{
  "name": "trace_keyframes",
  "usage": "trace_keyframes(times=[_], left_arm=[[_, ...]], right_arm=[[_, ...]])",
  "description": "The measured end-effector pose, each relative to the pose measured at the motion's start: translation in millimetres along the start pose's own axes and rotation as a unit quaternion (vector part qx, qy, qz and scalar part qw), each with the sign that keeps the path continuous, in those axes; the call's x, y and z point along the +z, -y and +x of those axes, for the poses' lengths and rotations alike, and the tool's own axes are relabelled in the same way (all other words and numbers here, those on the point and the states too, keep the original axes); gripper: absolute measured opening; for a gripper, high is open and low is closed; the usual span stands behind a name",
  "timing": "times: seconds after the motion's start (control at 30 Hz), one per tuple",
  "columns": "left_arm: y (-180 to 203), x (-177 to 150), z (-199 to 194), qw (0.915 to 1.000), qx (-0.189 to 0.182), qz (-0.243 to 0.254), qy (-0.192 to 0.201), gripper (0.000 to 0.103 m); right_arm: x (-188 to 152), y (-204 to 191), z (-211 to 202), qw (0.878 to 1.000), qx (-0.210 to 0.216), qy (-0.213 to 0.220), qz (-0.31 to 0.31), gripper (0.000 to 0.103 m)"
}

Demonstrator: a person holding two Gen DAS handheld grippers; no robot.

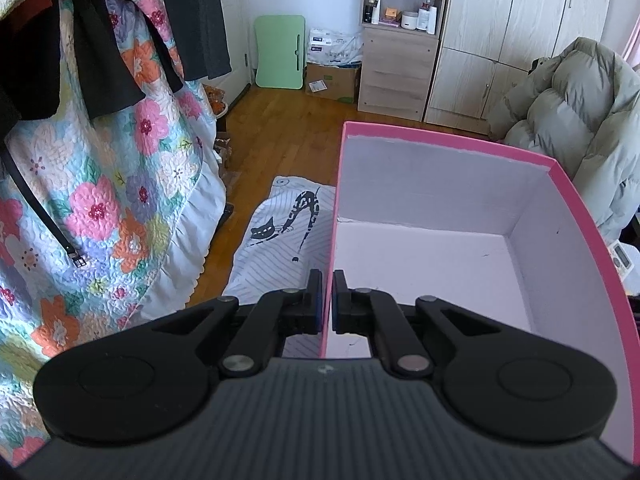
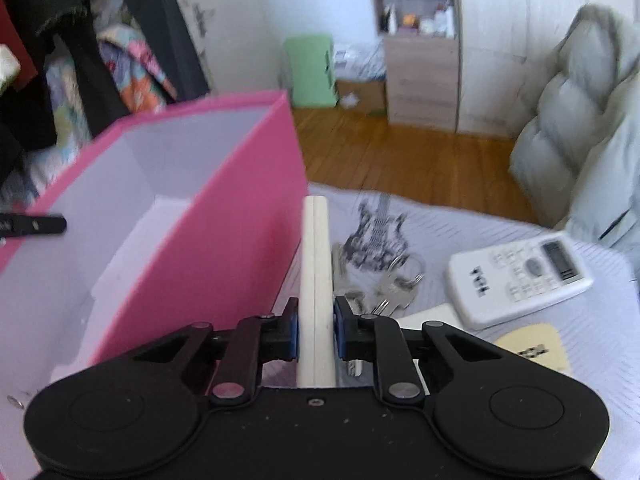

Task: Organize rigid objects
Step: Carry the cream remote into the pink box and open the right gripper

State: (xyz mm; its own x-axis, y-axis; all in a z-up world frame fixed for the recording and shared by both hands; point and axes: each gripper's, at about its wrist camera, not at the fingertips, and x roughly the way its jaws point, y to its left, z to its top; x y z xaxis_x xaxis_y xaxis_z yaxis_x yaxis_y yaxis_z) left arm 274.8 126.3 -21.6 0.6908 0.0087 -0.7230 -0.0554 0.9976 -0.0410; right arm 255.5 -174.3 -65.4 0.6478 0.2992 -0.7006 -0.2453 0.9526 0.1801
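The near left wall of an empty pink box is pinched by the left tool, while a white bar is gripped by the right tool beside it.

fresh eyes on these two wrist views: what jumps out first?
The big pink box, open with nothing visible inside it, fills the middle of the left wrist view; the left gripper is clamped on its near left wall. In the right wrist view the right gripper holds a long white bar edge-on just right of the box. Behind it on the striped cloth lie a white remote and a bunch of keys.
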Motion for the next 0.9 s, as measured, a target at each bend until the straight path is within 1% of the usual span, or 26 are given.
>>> trace_keyframes(times=[0.13, 0.2, 0.27, 0.33, 0.4, 0.43, 0.53, 0.6, 0.7, 0.8, 0.9], left_arm=[[0.6, 0.9, 2.0, 1.0000, 0.002, 0.000, -0.006, 0.004], [2.4, 1.0, 2.1, 1.0000, 0.007, 0.002, -0.007, 0.004], [6.9, 0.4, 1.2, 0.9998, 0.018, 0.008, -0.008, 0.006], [11.6, -0.3, -0.3, 0.9994, 0.034, 0.007, -0.007, 0.006], [16.6, -1.5, -2.7, 0.9988, 0.046, 0.014, 0.005, 0.007], [16.7, -1.7, -3.1, 0.9988, 0.046, 0.012, 0.008, 0.007], [9.4, -1.0, -4.1, 0.9994, 0.029, -0.011, 0.014, 0.007], [5.9, -0.4, -3.1, 0.9995, 0.020, -0.021, 0.010, 0.006], [11.7, -2.0, -2.1, 0.9994, 0.034, -0.005, 0.010, 0.006], [16.4, -4.0, -3.9, 0.9991, 0.039, 0.008, 0.016, 0.006], [11.9, -3.3, -3.5, 0.9996, 0.023, -0.001, 0.014, 0.006]], right_arm=[[6.4, -9.9, -41.1, 0.998, -0.016, 0.055, -0.021, 0.020], [14.9, -18.3, -60.5, 0.996, -0.014, 0.075, -0.036, 0.021], [25.9, -30.3, -78.4, 0.995, 0.018, 0.087, -0.047, 0.021], [38.2, -42.5, -88.9, 0.993, 0.059, 0.084, -0.049, 0.021], [48.2, -54.2, -89.3, 0.993, 0.086, 0.066, -0.045, 0.021], [53.5, -60.9, -85.8, 0.993, 0.094, 0.053, -0.044, 0.021], [63.0, -82.4, -65.9, 0.993, 0.107, 0.014, -0.051, 0.021], [67.9, -101.2, -43.6, 0.992, 0.104, -0.017, -0.073, 0.021], [72.1, -122.7, -8.7, 0.988, 0.097, -0.065, -0.098, 0.020], [78.0, -131.8, 28.4, 0.984, 0.091, -0.110, -0.103, 0.020], [80.2, -139.8, 56.4, 0.982, 0.075, -0.140, -0.100, 0.020]])
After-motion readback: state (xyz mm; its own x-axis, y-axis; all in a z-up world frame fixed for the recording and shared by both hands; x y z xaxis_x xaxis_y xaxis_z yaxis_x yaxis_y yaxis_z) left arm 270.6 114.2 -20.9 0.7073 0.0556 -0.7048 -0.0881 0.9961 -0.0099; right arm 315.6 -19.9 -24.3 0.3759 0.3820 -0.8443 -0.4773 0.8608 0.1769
